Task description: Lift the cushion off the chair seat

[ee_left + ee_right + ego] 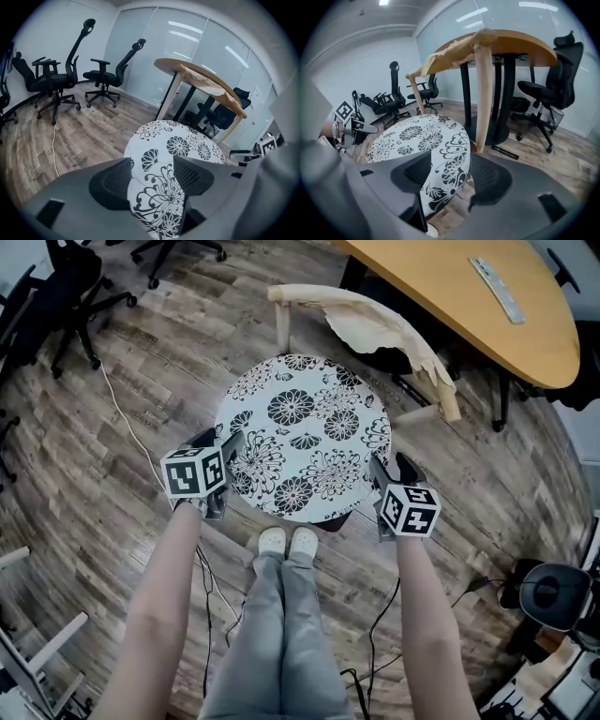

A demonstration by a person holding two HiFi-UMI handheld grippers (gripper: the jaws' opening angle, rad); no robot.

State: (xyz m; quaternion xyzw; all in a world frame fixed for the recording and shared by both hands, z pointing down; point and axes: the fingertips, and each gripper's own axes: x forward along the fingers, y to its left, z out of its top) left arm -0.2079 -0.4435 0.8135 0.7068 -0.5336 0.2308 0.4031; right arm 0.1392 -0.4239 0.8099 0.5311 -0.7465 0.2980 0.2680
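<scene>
Round cushion, white with black flowers, flat on the seat of a wooden chair, covering it nearly edge to edge. Left hand-held gripper at the cushion's near-left rim, right hand-held gripper at its near-right rim, one on each side and both angled downward toward it. In the left gripper view, left hand-held gripper spread wide, with the cushion running in between the two dark pads; rim lying in the gap, no squeeze or dent to be seen in the fabric. Much the same in the right gripper view: right hand-held gripper wide open, the curved edge of the cushion dropping down between the pads, not clamped. Nothing held by either one. Cushion not yet raised, resting level on the seat. Behind the chair back, a wooden table. Plank floor all around, with a pale cable trailing across it at left. Office chairs at far left. Pale shoes just in front of the seat's near edge.
</scene>
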